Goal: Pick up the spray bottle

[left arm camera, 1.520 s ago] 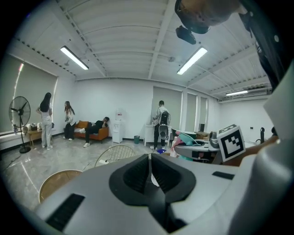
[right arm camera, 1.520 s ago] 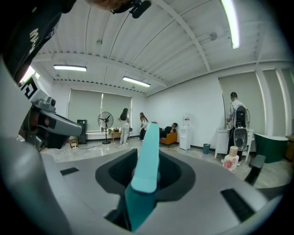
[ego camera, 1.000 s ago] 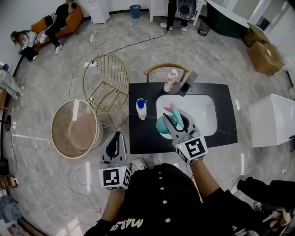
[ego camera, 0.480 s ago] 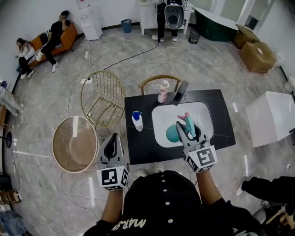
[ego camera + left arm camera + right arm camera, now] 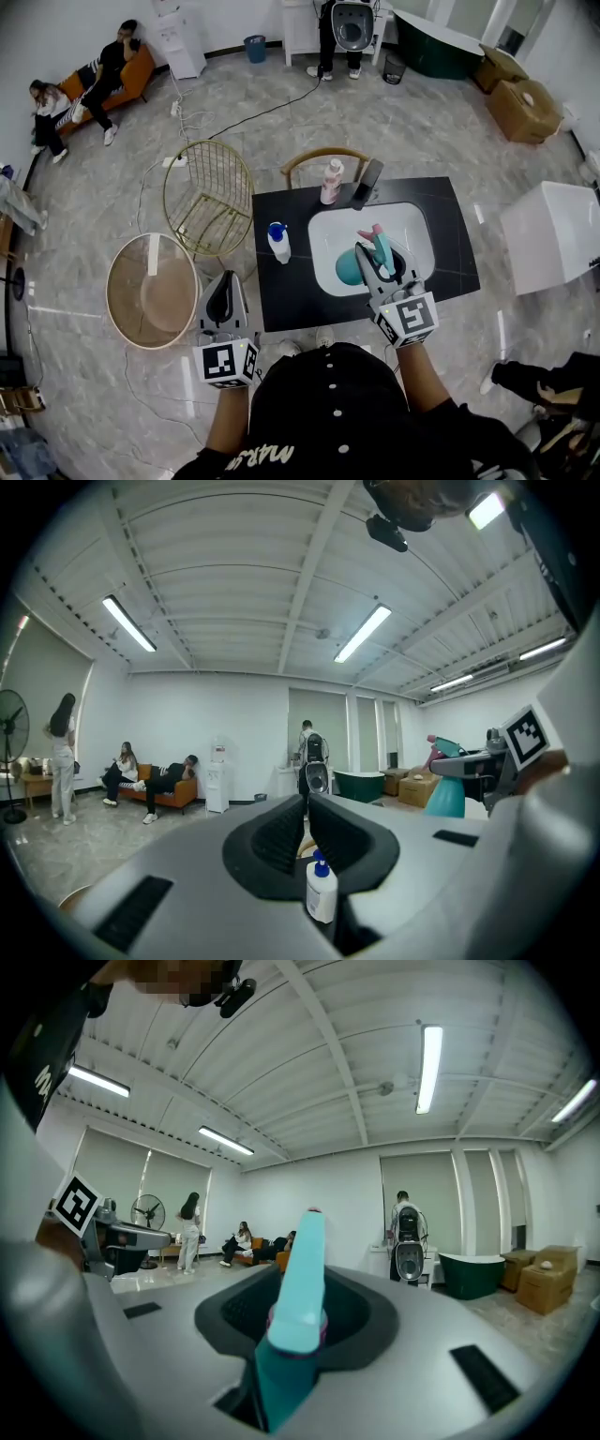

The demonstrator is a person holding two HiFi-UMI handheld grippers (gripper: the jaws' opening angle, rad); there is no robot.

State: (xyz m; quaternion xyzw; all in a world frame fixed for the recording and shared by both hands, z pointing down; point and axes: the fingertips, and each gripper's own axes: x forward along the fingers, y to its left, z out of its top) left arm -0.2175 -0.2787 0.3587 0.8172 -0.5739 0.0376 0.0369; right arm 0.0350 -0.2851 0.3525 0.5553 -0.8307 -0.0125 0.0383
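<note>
R gripper clamped on spray bottle at the neck. Vs 1 s ago it's shifted from sink left rim toward mid-basin, above desk. Bottle's long axis upright, nozzle pointing away from person. L gripper jaws nearly together, empty.

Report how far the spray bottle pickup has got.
Done: the right gripper has its fingers closed on the teal spray bottle. In hand: the bottle hangs over the white sink, apparently lifted. Remaining: perhaps only carrying it clear; the left gripper is empty.
</note>
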